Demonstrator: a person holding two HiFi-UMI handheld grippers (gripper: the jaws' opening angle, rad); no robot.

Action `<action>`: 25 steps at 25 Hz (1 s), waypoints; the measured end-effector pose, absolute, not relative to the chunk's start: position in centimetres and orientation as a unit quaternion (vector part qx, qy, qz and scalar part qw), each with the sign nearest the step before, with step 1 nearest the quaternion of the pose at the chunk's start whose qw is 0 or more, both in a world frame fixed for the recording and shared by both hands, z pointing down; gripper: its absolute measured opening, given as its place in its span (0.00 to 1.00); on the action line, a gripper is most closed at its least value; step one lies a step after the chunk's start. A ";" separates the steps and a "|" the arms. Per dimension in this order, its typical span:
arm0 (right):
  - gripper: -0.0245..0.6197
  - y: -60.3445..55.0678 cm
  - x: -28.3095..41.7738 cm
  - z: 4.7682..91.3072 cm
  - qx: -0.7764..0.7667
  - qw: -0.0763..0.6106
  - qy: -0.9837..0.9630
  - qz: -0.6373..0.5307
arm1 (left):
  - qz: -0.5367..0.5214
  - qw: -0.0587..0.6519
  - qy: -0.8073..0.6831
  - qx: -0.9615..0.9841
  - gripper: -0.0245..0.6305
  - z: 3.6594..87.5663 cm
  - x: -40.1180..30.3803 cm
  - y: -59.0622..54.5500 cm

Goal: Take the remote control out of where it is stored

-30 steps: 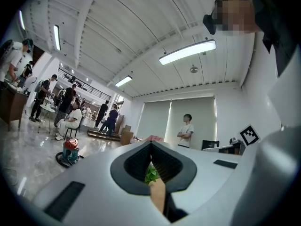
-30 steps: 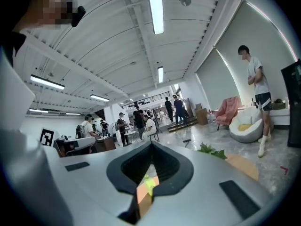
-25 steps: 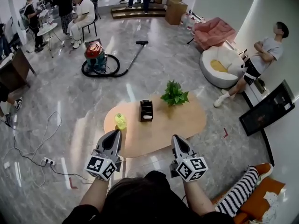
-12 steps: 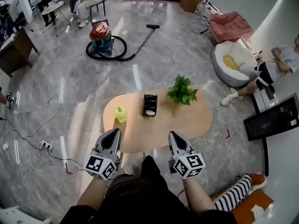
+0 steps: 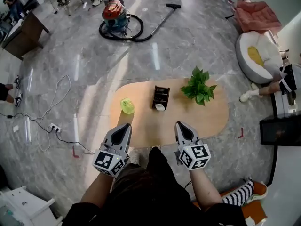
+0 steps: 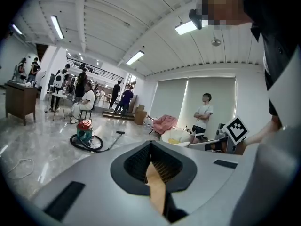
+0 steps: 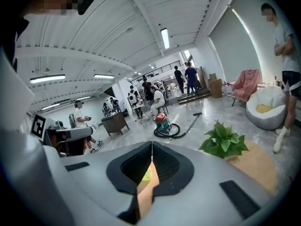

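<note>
A black holder [image 5: 161,97] stands in the middle of the oval wooden table [image 5: 214,121]. A pale shape in its near compartment looks like the remote control [image 5: 161,107]. My left gripper [image 5: 126,126] hangs over the table's near edge, to the left of the holder and well short of it. Its jaws are shut and empty [image 6: 151,144]. My right gripper [image 5: 180,125] is level with it, to the right of the holder, also shut on nothing [image 7: 152,144]. Neither gripper touches the holder.
A yellow-green bottle [image 5: 127,105] stands left of the holder and a potted plant [image 5: 199,86] right of it. On the floor beyond are a vacuum cleaner [image 5: 117,18] with its hose, a power strip [image 5: 54,127] with cables at left, and a white beanbag [image 5: 256,55] at right.
The table now sits nearer and more central in the head view. Both grippers have come down and forward to its near edge, side by side. Their jaws stayed shut.
</note>
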State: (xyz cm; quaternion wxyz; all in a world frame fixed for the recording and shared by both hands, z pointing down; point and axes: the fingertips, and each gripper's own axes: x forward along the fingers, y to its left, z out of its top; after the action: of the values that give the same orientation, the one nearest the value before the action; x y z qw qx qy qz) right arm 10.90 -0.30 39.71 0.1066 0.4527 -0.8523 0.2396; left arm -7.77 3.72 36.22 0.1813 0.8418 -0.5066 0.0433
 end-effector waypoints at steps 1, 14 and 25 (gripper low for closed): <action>0.05 -1.0 10.7 40.1 0.444 0.112 -0.857 0.236 | 0.050 0.179 -0.506 0.842 0.05 36.3 -7.2 3.0; 0.05 -6.3 8.4 49.0 0.331 0.212 -0.890 0.232 | 0.062 0.230 -0.545 0.804 0.05 41.9 -5.3 -1.6; 0.29 -7.5 5.8 62.5 0.282 0.353 -0.870 0.198 | 0.089 0.281 -0.555 0.778 0.05 48.2 -7.6 -0.1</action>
State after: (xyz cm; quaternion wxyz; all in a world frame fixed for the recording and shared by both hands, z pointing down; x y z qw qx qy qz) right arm 5.77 -7.52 62.48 0.3534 0.2820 -0.8697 0.1983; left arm -7.60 -0.10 48.20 0.2809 0.7779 -0.5549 0.0891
